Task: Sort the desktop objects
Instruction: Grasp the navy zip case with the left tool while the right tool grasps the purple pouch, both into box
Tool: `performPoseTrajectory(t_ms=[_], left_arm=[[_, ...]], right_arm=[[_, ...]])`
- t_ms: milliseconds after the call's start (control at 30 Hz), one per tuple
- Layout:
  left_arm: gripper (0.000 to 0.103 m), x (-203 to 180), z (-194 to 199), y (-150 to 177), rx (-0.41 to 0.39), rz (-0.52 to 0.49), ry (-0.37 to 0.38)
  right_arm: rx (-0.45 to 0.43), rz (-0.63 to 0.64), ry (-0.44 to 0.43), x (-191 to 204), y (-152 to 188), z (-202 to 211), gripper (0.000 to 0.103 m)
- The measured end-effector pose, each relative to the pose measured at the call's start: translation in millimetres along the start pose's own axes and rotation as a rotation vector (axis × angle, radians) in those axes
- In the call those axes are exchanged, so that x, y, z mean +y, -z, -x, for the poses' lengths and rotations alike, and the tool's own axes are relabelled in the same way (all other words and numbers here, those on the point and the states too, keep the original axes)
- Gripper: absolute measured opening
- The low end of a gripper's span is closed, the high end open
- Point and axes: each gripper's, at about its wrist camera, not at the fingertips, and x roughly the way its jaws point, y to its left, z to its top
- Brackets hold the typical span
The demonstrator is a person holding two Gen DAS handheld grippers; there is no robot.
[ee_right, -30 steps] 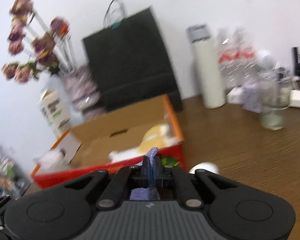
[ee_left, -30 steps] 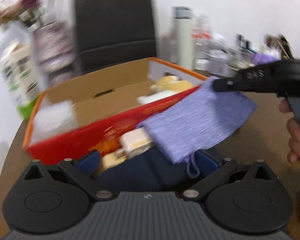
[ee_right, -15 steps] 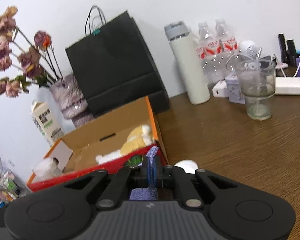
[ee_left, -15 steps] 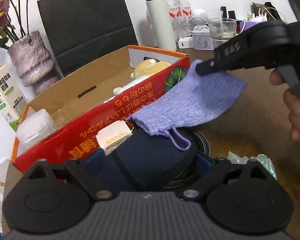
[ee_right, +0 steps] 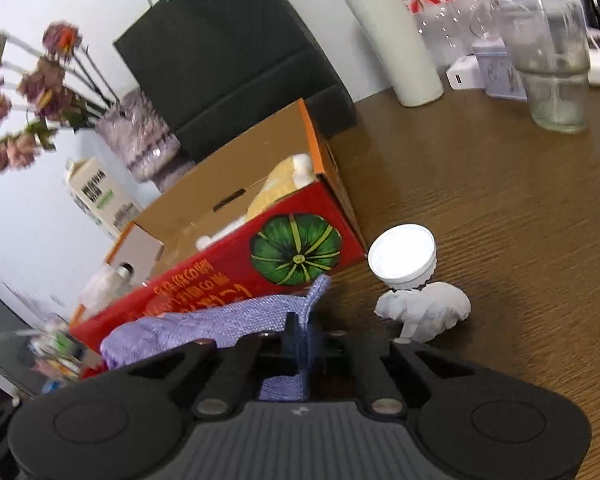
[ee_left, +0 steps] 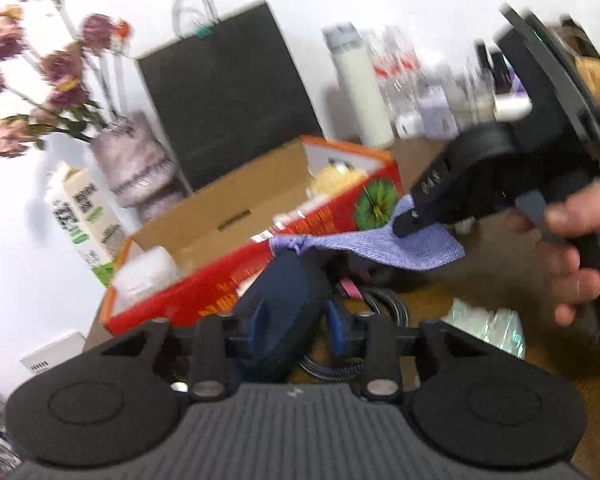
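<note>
Woven lilac pouch (ee_right: pixel 204 320) pinched in right gripper (ee_right: pixel 300 344); left gripper (ee_left: pixel 296 320) closing around navy disc (ee_left: pixel 288 300) (rounded, fabric-textured).

Blk bag (ee_right: pixel 236 48), vase w/ flowers (ee_right: pixel 140 136)

The drawstring pouch (ee_right: pixel 204 322) is lilac with a woven texture. Behind it, the cardboard box (ee_right: pixel 228 268) has a red front with orange rims, yellow lettering and a printed green pumpkin striped in pale green; its inside is plain brown. Right of the box, a jar lid (ee_right: pixel 402 254) is white above crumpled white tissue (ee_right: pixel 428 312). The table (ee_right: pixel 500 184) is dark wood-grain brown. A round case (ee_left: pixel 284 300), blurred, looks navy.
</note>
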Motion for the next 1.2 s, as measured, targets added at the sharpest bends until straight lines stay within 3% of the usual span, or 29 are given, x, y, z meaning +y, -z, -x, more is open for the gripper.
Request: performPoseTrajectory(t_ms=[233,433,700,833,933,1100,1200], left_arm=[[0.019,56.0,29.3,-11.1,-0.053,0.218,0.017],[0.017,90.5,29.2,-19.8,-0.051,0.357,0.013],[0.017,114.9,34.8,-68.0,-0.131,0.355,0.037],[0.017,141.1,10.7,-115.4,-0.152,0.359,0.006],[0.017,165.9,-29.6,-141.8,-0.131,0.400,-0.021],[0.017,189.0,-110.6,-152.0,-0.032,0.449,-0.010],[0.017,190.9,-160.9,-147.5,0.052,0.397,-0.035]], right_arm=[[-0.143,0.112,-0.083,35.2,-1.8,45.7,0.002],[-0.182,0.237,-0.100,81.4,-23.2,75.5,0.002],[-0.245,0.419,-0.087,146.8,-90.3,81.6,0.002],[-0.226,0.437,-0.065,164.7,-134.4,51.6,0.002],[-0.167,0.409,-0.059,167.8,-158.3,8.8,0.002],[-0.031,0.340,-0.056,145.0,-172.5,-78.3,0.002],[0.037,0.363,0.058,127.7,-164.8,-123.4,0.002]])
